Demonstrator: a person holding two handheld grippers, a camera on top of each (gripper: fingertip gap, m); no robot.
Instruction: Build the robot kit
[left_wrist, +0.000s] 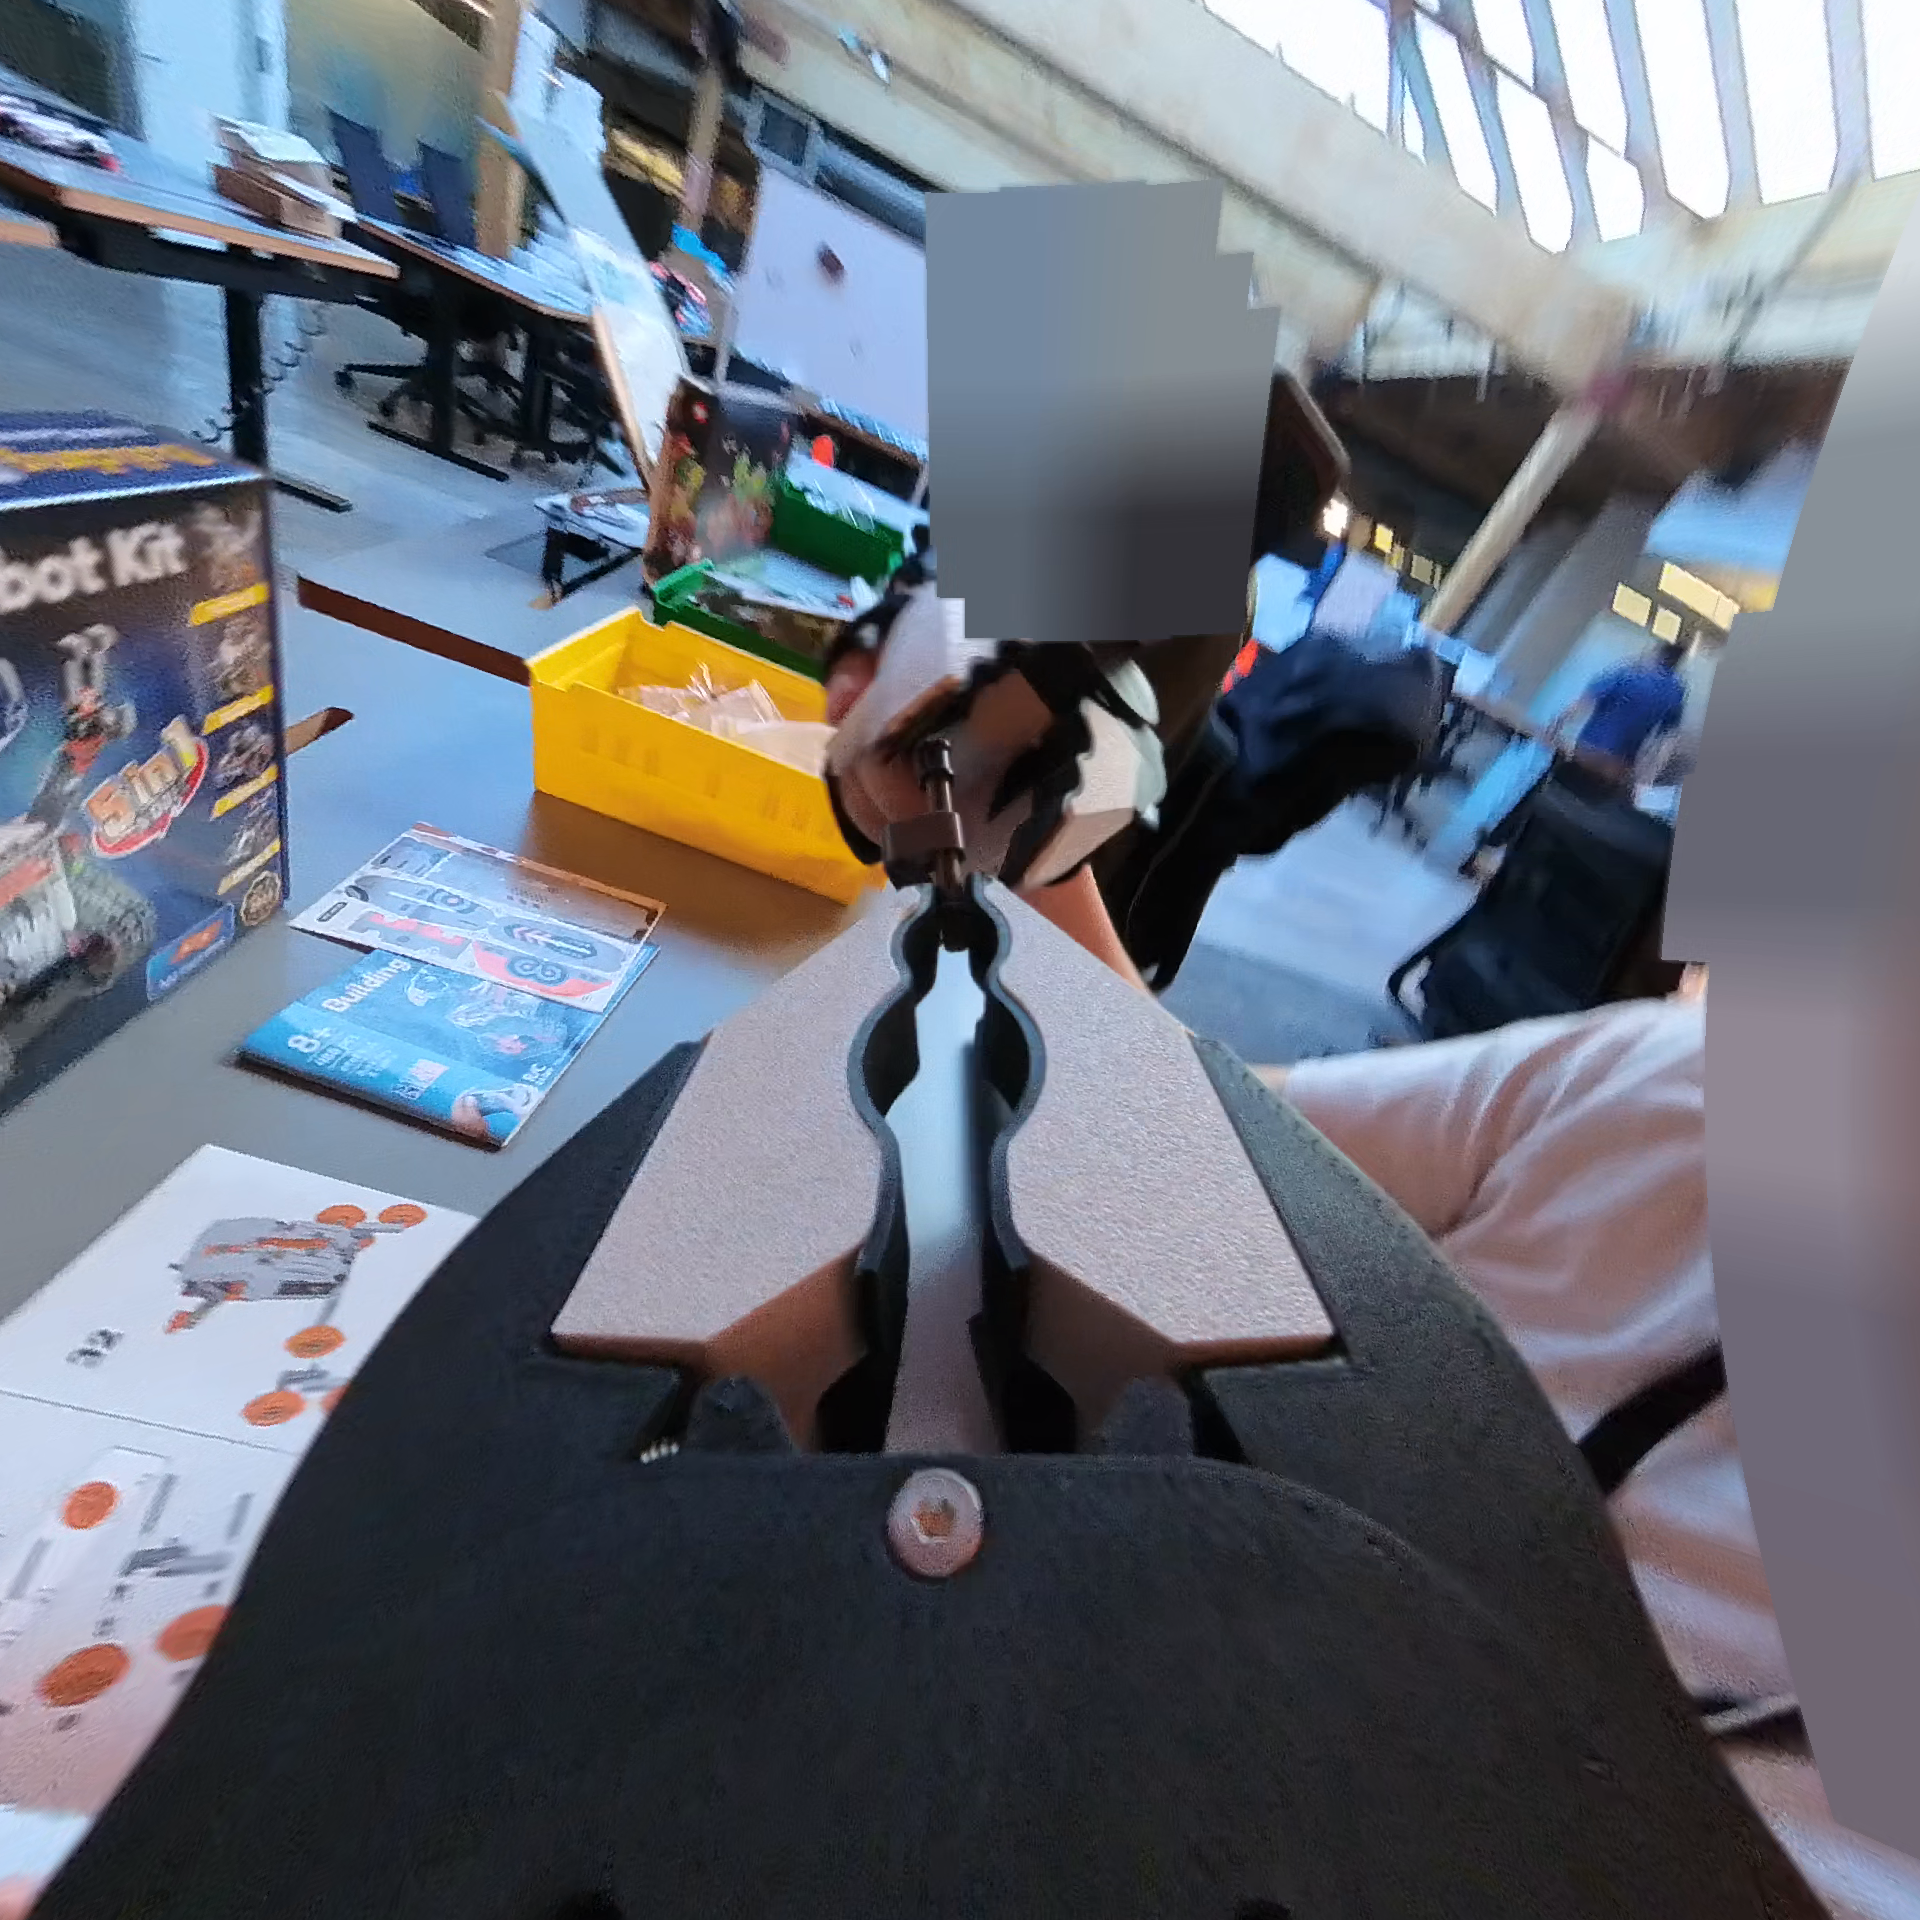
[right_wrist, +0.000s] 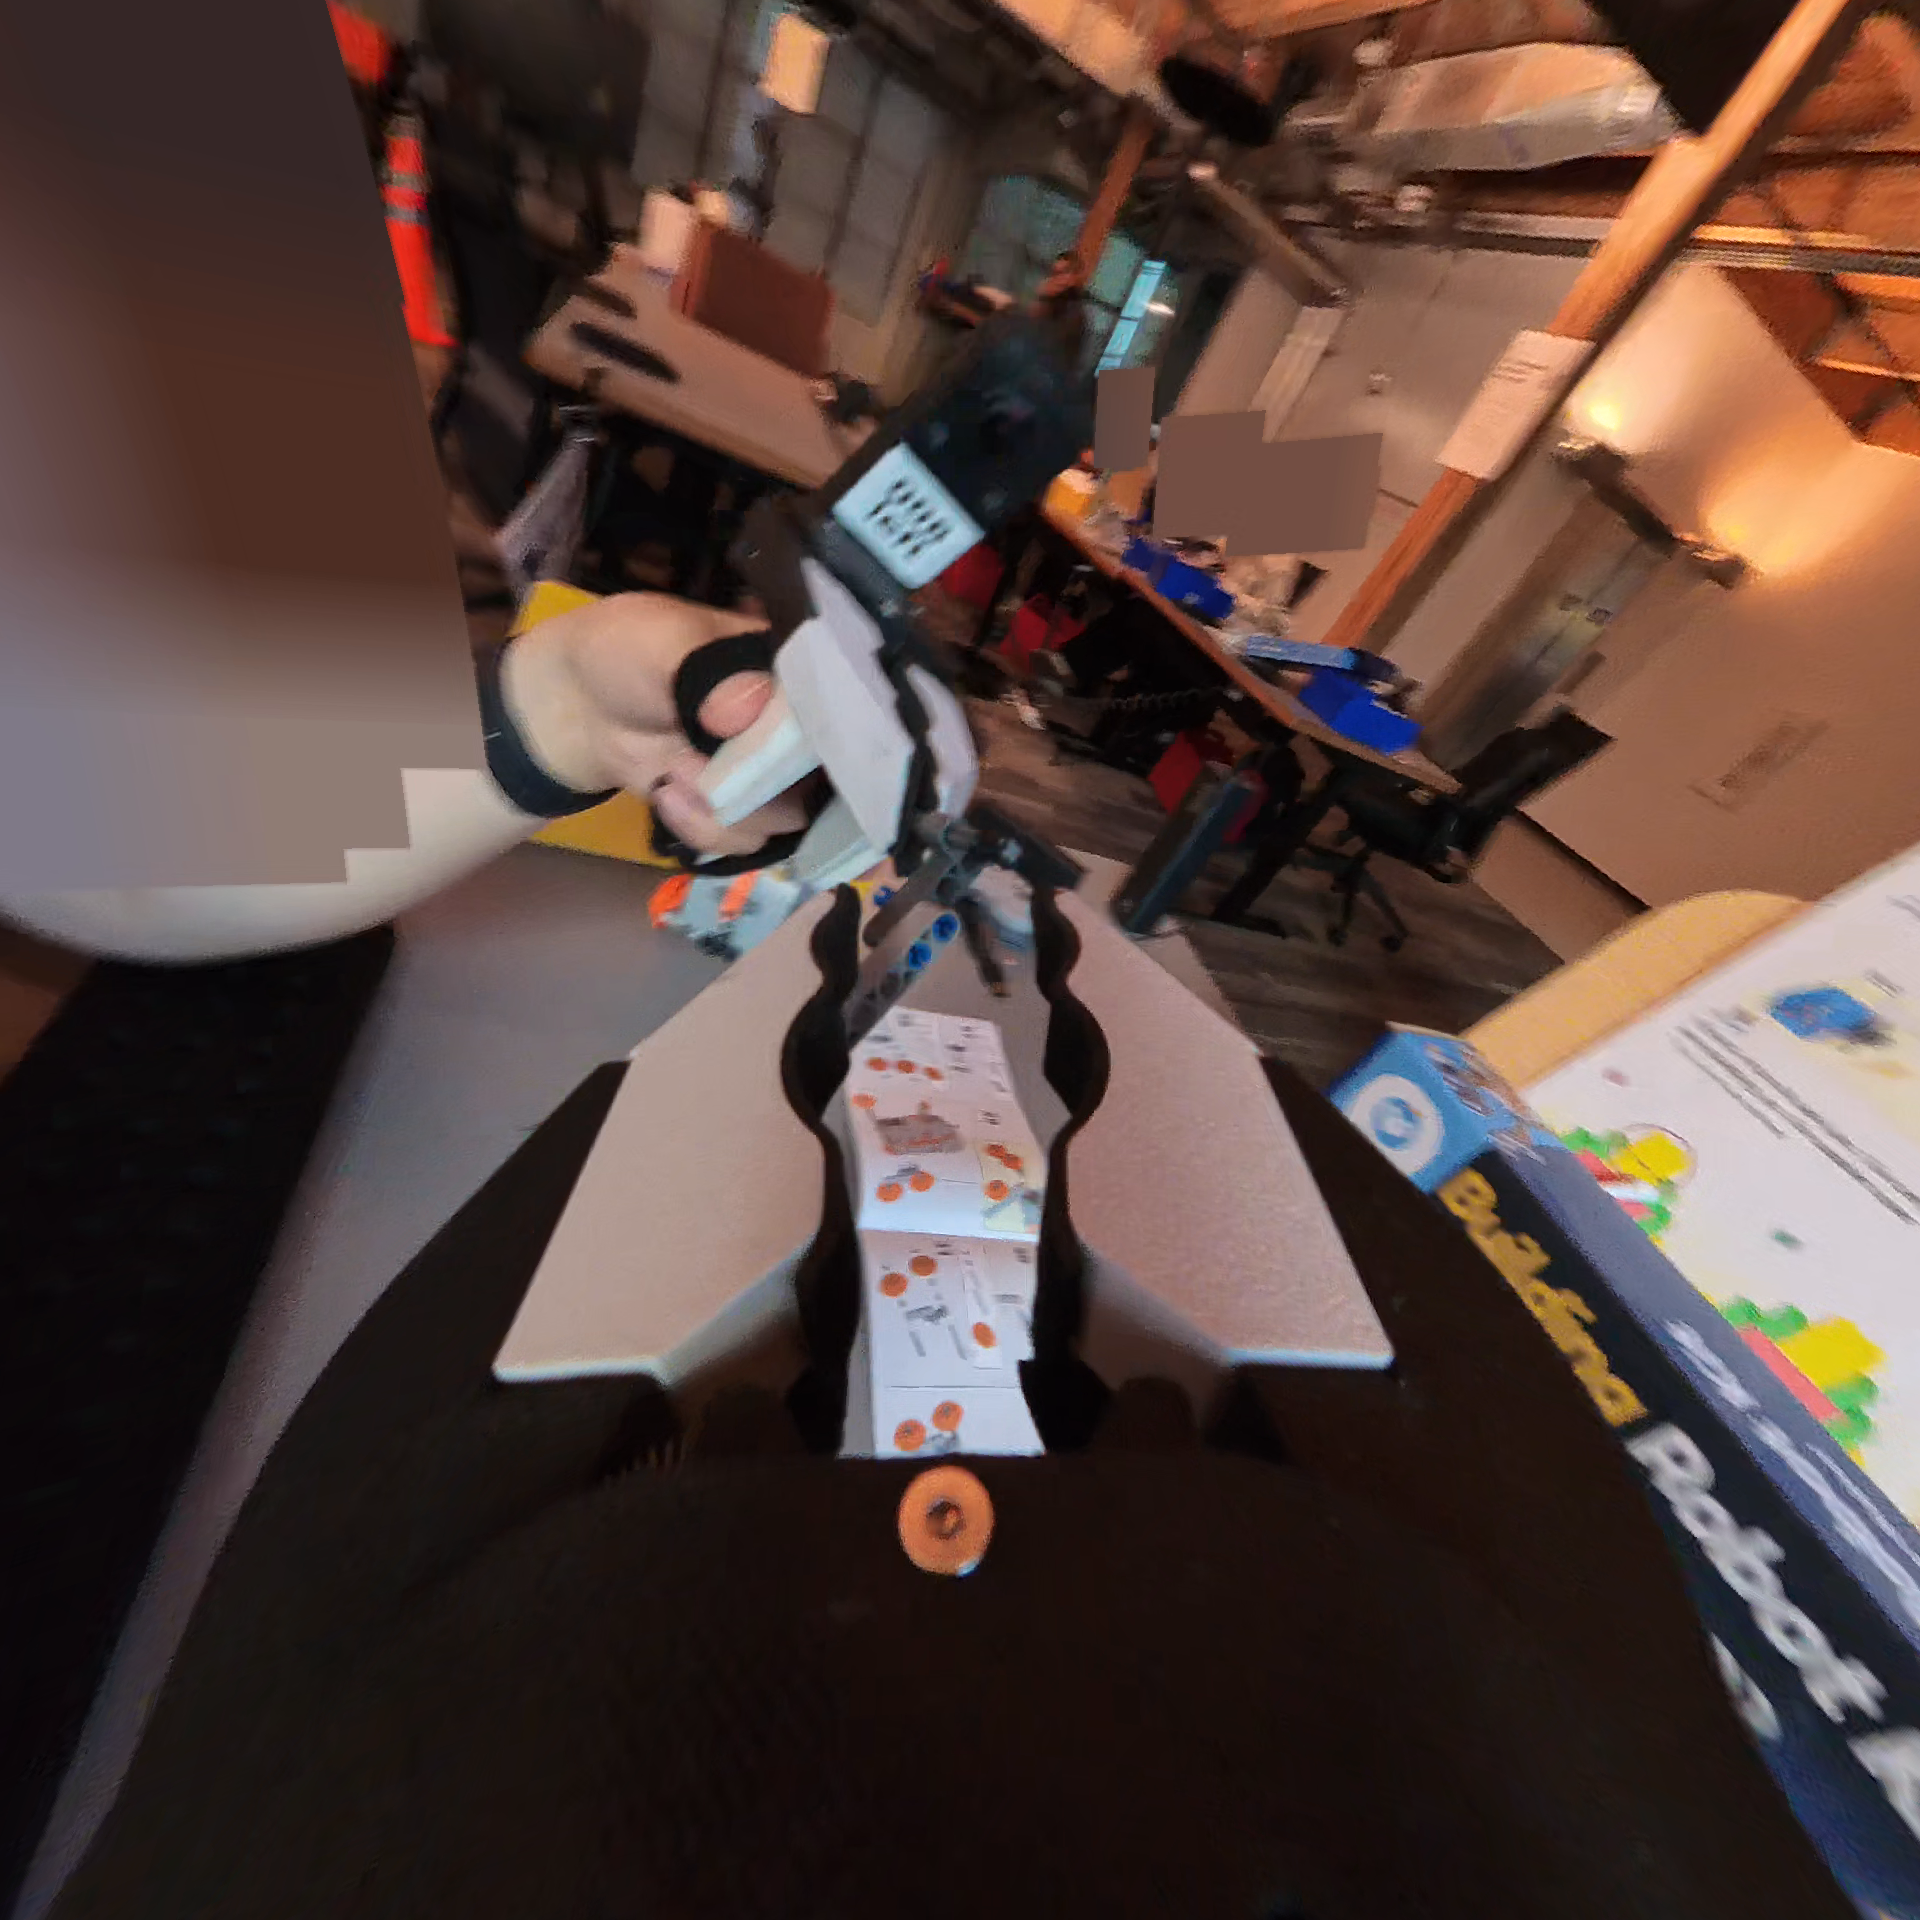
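Left tool (left_wrist: 951, 914): jaws nearly closed, tips pinched on a small dark rod piece (left_wrist: 935, 805) w/ a block-shaped connector on it; held up in the air past the desk edge.
Right tool (right_wrist: 940, 914): jaws parted, a gap btwn the tips; a thin grey beam assembly (right_wrist: 914, 914) w/ blue pins stood btwn/just beyond the tips, contact can't be told (blur).
Other tool: seen far in each view, facing the camera, a hand (right_wrist: 613, 707) wrapped round its grip.
Desk (left_wrist: 436, 769): grey top, carried everything below.
Yellow bin (left_wrist: 665, 748): far-centre in left view, clear bags inside.
Green bin (left_wrist: 831, 540): farther off, behind the yellow one.
Kit box (left_wrist: 125, 707): dark blue, far left in left view; near right in right view.
Booklet (left_wrist: 436, 1049): blue, flat on desk, near the box; sticker sheet (left_wrist: 488, 914) just beyond, overlapping it.
Instruction sheet (right_wrist: 935, 1195): white w/ orange dots, lay open under the right tool.
Part-built model (right_wrist: 717, 914): grey/orange, on desk beyond the sheet, blurred.
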